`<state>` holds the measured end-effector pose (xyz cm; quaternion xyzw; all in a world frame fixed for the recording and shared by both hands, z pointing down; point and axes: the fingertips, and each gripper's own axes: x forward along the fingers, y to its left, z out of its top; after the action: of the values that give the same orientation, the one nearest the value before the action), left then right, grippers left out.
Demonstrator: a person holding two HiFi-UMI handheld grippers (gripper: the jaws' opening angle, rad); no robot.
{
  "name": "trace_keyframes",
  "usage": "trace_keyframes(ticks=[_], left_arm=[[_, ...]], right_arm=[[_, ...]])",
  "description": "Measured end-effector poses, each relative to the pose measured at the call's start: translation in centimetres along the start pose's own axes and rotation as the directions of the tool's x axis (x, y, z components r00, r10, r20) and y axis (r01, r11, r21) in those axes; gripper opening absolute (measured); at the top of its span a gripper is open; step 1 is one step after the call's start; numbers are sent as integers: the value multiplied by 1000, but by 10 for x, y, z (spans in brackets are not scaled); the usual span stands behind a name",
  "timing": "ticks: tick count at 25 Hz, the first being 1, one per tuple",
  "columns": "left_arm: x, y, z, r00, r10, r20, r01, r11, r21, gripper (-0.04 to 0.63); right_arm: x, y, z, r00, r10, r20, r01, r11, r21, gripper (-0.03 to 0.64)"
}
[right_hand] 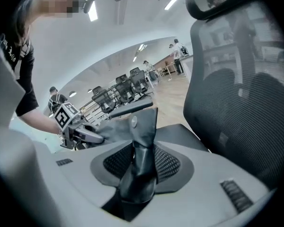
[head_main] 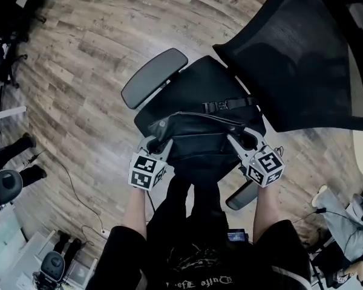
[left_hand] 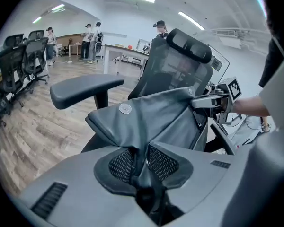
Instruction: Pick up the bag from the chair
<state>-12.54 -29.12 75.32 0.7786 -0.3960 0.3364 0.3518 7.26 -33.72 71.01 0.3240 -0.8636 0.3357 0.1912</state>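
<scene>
A black leather bag (head_main: 198,139) is stretched between my two grippers above the seat of a black office chair (head_main: 196,83). My left gripper (head_main: 159,142) is shut on the bag's left corner; in the left gripper view the leather (left_hand: 146,122) is pinched between the jaws. My right gripper (head_main: 241,139) is shut on the bag's right corner, and a fold of leather (right_hand: 141,150) runs down between its jaws. A round metal stud (left_hand: 125,108) shows on the bag. Each gripper view shows the other gripper (left_hand: 213,101) (right_hand: 83,132) holding the far end.
The chair's mesh backrest (head_main: 302,53) rises at the right and its left armrest (head_main: 154,77) juts out over the wooden floor (head_main: 78,71). Other office chairs (left_hand: 19,60) and desks stand further off, with several people (left_hand: 92,39) by them. Cables and bags lie on the floor (head_main: 345,222).
</scene>
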Motion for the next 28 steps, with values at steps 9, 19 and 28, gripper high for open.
trace_keyframes(ticks=[9, 19, 28], left_arm=[[-84, -30, 7, 998, -13, 63, 7, 995, 95, 89], [-167, -65, 10, 993, -9, 115, -8, 990, 142, 86], [-221, -91, 33, 981, -51, 187, 7, 974, 228, 86]], right_arm=[[-66, 75, 17, 994, -56, 91, 55, 998, 12, 138], [-131, 148, 38, 975, -156, 160, 160, 987, -11, 137], [-188, 200, 64, 939, -230, 254, 249, 968, -45, 137]])
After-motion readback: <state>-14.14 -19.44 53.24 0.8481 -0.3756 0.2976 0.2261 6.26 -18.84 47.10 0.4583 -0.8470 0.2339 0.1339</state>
